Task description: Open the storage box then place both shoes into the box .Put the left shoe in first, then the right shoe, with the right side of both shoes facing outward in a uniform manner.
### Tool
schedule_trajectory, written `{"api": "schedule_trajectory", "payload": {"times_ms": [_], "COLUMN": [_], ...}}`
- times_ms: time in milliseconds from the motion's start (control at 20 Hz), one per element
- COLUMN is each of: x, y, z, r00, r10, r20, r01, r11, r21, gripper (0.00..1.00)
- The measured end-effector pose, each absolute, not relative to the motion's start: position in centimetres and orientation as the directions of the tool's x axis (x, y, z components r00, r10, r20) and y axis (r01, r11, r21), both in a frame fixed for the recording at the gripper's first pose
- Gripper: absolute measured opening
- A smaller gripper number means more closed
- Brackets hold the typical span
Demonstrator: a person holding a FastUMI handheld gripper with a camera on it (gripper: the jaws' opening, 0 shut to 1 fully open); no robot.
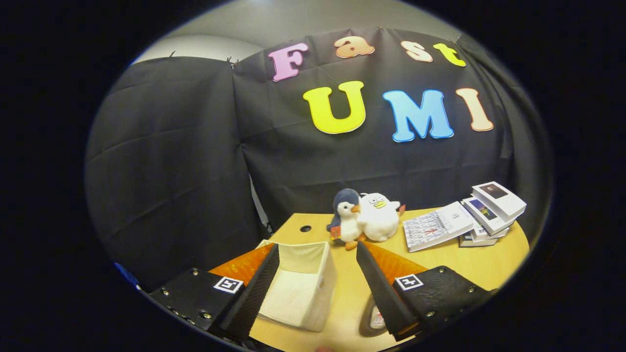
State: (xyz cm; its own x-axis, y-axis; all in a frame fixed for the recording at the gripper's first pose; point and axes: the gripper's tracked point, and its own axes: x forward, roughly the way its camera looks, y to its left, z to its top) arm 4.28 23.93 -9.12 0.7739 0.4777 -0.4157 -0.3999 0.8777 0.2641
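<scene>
**Wooden tabletop in a black-draped booth, gripper poised over an open fabric box**

Pale wood table fills the foreground, and the storage box serves as the landmark. Nearest the camera, the gripper hangs above the table with its fingers spread wide and holding nothing — the left finger overlaps the box's near-left wall. The box, cream fabric, stands open and looks empty. Just right of the box, partly hidden by the right finger, lies what may be a shoe; too little shows to tell which one.

The likely step is fetching the left shoe. Confirm which shoe it is, then pinch it at the collar so its right side can face outward.

Beyond the box sit two plush penguins, touching. Farther right of them lies a fanned stack of books. Behind everything hangs creased black cloth.
</scene>
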Motion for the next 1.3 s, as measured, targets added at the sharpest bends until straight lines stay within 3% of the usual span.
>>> {"api": "schedule_trajectory", "payload": {"times_ms": [500,1300], "x": [5.1,3.2], "y": [16.2,13.4], "z": [-18.7,-34.3], "r00": [0.734,0.5], "r10": [0.371,0.298], "r20": [-0.568,-0.813], "r01": [-0.344,-0.332], "r11": [0.925,0.933], "r21": [0.159,0.138], "gripper": [0.98,0.98]}}
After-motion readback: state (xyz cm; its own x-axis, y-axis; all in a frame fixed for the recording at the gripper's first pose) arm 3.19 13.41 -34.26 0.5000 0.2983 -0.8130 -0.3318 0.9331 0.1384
